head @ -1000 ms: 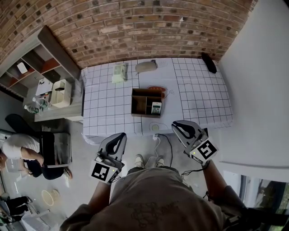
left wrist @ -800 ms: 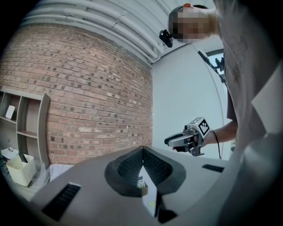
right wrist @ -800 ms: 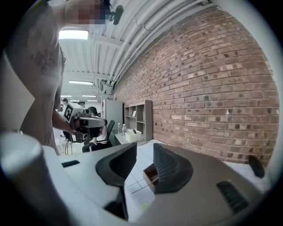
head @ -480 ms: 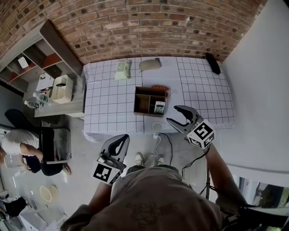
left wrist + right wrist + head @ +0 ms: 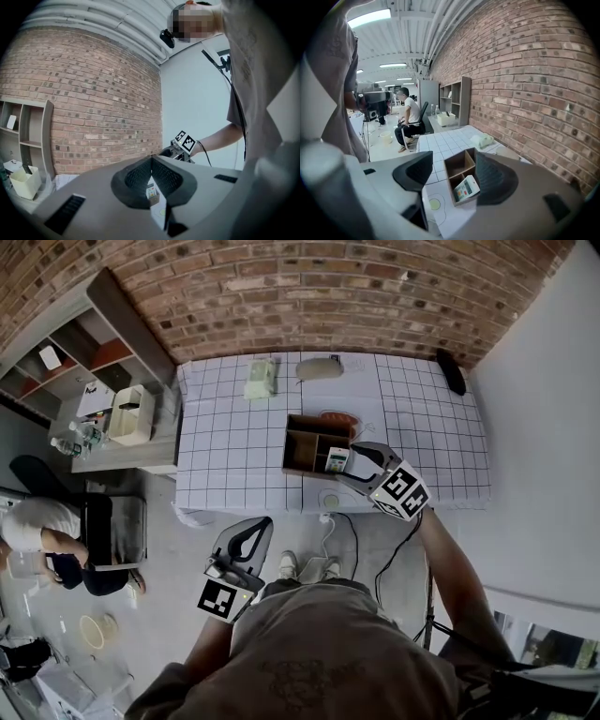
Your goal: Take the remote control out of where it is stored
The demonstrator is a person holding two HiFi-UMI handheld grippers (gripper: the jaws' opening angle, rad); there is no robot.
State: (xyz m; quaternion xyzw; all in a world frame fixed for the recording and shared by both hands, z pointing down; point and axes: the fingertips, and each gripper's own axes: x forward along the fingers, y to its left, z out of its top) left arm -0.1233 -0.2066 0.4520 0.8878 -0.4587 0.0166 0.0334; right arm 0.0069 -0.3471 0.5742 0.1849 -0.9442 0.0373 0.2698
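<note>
My right gripper [image 5: 352, 468] has just spread its jaws wide, nothing between them yet, to straddle the remote control [image 5: 336, 461] propped in the box [image 5: 302, 441] by the table [image 5: 234, 470] front edge.

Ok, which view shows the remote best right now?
Right gripper view: the remote is close and unobstructed, leaning in the box, buttons visible. The head view shows it small; the left gripper view only a distant sliver.
</note>
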